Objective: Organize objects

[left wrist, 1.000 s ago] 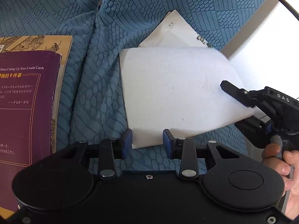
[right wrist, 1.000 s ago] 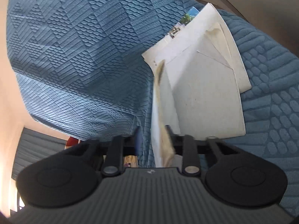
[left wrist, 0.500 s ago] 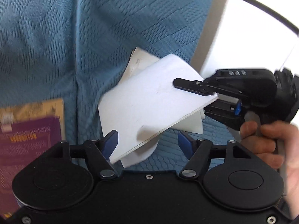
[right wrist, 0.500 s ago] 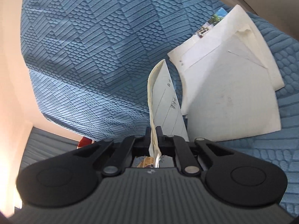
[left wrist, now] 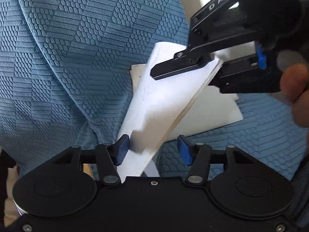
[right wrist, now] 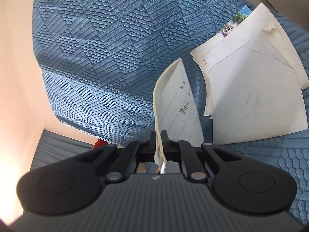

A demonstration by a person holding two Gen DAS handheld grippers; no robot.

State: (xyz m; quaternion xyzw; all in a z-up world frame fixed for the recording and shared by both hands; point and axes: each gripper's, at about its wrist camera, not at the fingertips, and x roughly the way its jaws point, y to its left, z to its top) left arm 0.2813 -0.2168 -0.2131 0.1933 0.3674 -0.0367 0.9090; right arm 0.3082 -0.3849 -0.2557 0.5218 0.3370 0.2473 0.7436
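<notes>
My right gripper [right wrist: 158,135] is shut on a thin white booklet [right wrist: 179,104] with handwriting and ruled lines, held edge-up above the blue couch. In the left wrist view the same booklet [left wrist: 164,100] is tilted in the air, clamped at its upper right end by the right gripper [left wrist: 183,67]. Its lower end hangs between the blue pads of my open left gripper [left wrist: 152,148], close to the left pad. More white envelopes and papers [right wrist: 256,96] lie on the couch seat, also seen under the booklet in the left wrist view [left wrist: 208,116].
The blue textured couch back [left wrist: 77,48] and seat [right wrist: 280,164] fill both views. A photo print [right wrist: 237,21] peeks from under the paper pile. A pale wall [right wrist: 15,67] lies left, and a small red object [right wrist: 98,144] shows below the couch edge.
The right gripper closed on the booklet and lifted it off the pile. The left gripper opened wider and swung right; the purple book left its view.
</notes>
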